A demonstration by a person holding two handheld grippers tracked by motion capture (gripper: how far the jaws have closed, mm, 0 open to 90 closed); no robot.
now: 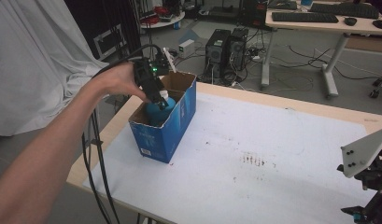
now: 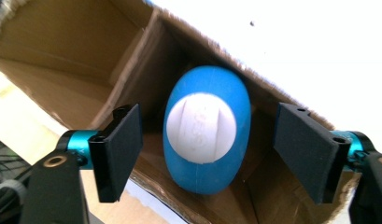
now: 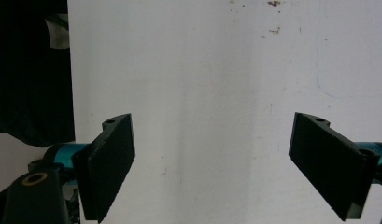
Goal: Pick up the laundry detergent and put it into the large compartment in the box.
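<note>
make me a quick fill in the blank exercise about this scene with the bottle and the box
1. The blue bottle has a cap coloured ____.
2. The bottle stands inside a blue cardboard ____.
3. The left gripper has its jaws ____, apart from the bottle on both sides.
4. The right gripper has only the white ____ between its open jaws.

Missing words: white; box; open; table

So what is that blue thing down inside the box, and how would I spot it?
Look at the white-topped table, then at the blue cardboard box standing open near its left edge. Inside stands a blue bottle with a round white cap, directly under the left gripper, whose pads are apart and clear of it. It is the one smooth, rounded thing among brown cardboard walls.
</note>
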